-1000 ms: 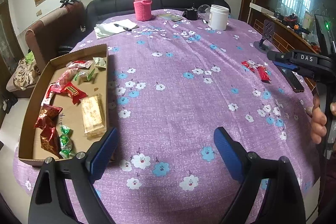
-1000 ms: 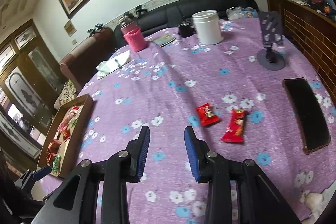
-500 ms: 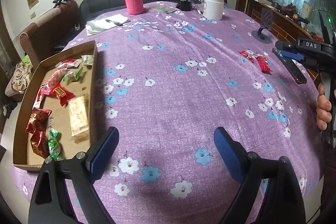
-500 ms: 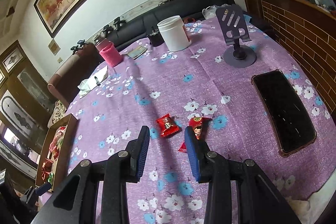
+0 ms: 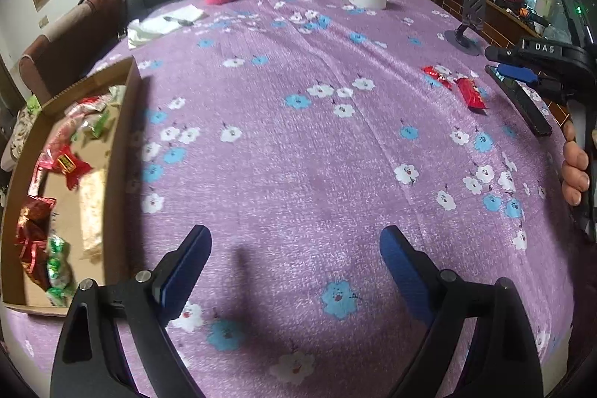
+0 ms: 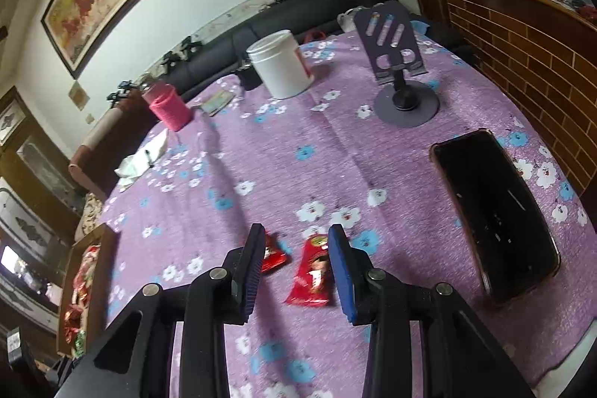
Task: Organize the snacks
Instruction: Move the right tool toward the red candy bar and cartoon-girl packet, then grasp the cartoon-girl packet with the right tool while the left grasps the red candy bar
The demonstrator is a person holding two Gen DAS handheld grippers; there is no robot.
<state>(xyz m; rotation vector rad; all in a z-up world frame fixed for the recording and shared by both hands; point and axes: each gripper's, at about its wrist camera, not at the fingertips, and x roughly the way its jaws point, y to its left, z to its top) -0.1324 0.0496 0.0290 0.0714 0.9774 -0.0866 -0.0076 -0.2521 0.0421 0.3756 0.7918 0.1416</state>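
Two red snack packets lie on the purple flowered tablecloth. In the right wrist view the long one [image 6: 312, 273] lies between my right gripper's open fingers, and the small square one [image 6: 273, 256] peeks out beside the left finger. My right gripper [image 6: 294, 258] is open and empty just above them. In the left wrist view the same packets [image 5: 471, 92] [image 5: 434, 74] lie at the far right, near the right gripper [image 5: 516, 71]. My left gripper [image 5: 293, 256] is wide open and empty over bare cloth. A cardboard tray [image 5: 123, 122] holding several snacks sits at the left.
A black phone [image 6: 492, 207] lies right of the packets. A phone stand [image 6: 405, 99], a white jar [image 6: 280, 66] and a pink-sleeved bottle [image 6: 168, 103] stand farther back. Papers with a pen [image 5: 164, 25] lie at the far left. A brick wall borders the right side.
My right gripper has moved forward and down over the two red packets, which now lie between and beside its fingers. My left gripper has drifted slightly; the tray stays at its left.
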